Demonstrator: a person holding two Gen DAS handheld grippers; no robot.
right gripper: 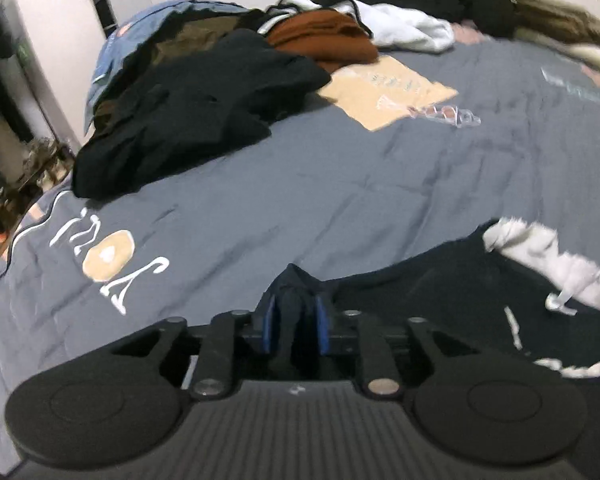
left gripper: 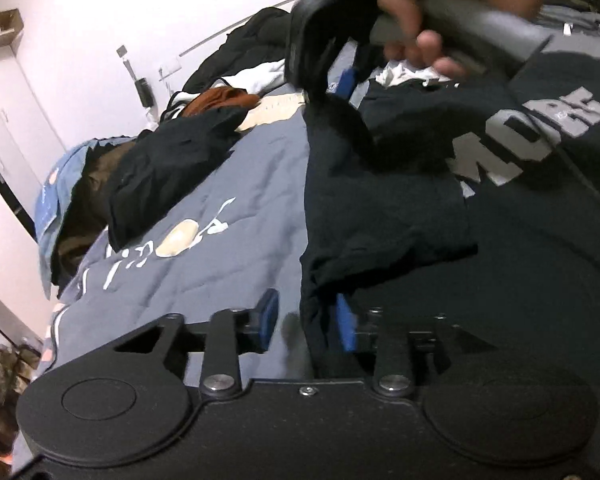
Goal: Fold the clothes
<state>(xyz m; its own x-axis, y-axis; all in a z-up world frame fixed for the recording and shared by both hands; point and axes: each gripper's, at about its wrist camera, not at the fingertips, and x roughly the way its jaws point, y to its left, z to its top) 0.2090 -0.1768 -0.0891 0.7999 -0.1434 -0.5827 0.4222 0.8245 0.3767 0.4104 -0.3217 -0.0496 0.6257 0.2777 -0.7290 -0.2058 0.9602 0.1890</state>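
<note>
A dark navy T-shirt with grey lettering lies on the grey-blue bed cover. My left gripper is open over the shirt's left edge; a fold of the sleeve hangs between its blue pads. My right gripper, held by a hand, is shut on a fold of the shirt farther up. In the right wrist view, the right gripper pinches dark navy cloth between its blue pads. More of the shirt lies to the right.
A pile of clothes sits at the bed's far side: a black garment, a rust one, a white one, a denim piece. A tan sheet lies on the cover. A white wall and door stand at left.
</note>
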